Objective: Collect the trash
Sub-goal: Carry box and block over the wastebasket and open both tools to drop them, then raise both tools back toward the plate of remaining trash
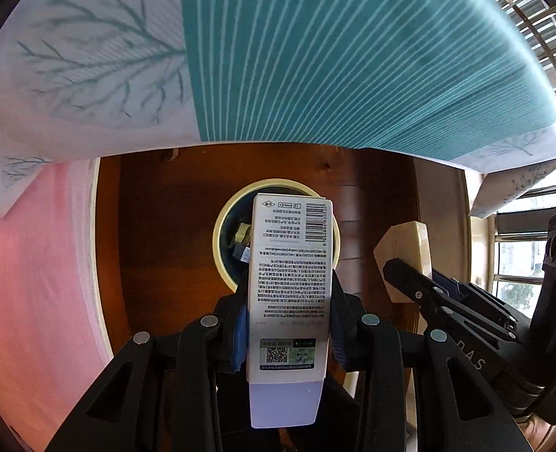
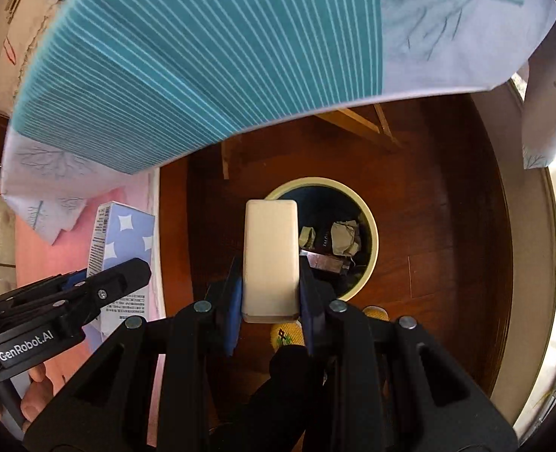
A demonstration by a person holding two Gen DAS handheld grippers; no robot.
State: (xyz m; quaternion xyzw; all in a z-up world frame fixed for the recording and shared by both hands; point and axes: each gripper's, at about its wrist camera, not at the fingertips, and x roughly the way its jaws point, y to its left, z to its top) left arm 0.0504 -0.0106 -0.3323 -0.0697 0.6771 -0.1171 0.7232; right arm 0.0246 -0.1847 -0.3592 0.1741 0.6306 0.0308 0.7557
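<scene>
Blue-padded fingers (image 1: 242, 339) of the left tool (image 1: 288, 333) are clamping a slim printed carton (image 1: 290, 282) by its long sides, keeping it upright above the round, cream-rimmed bin (image 1: 222, 226) on the dark wooden floor (image 1: 157, 226), apparently ready for dropping. Beside it, the right tool (image 2: 269, 295) is gripping a smooth, cream, round-cornered block (image 2: 270, 256) over the same bin, where crumpled scraps (image 2: 343, 239) are lying. Above both, striped teal cloth (image 2: 202, 56) is overhanging.
</scene>
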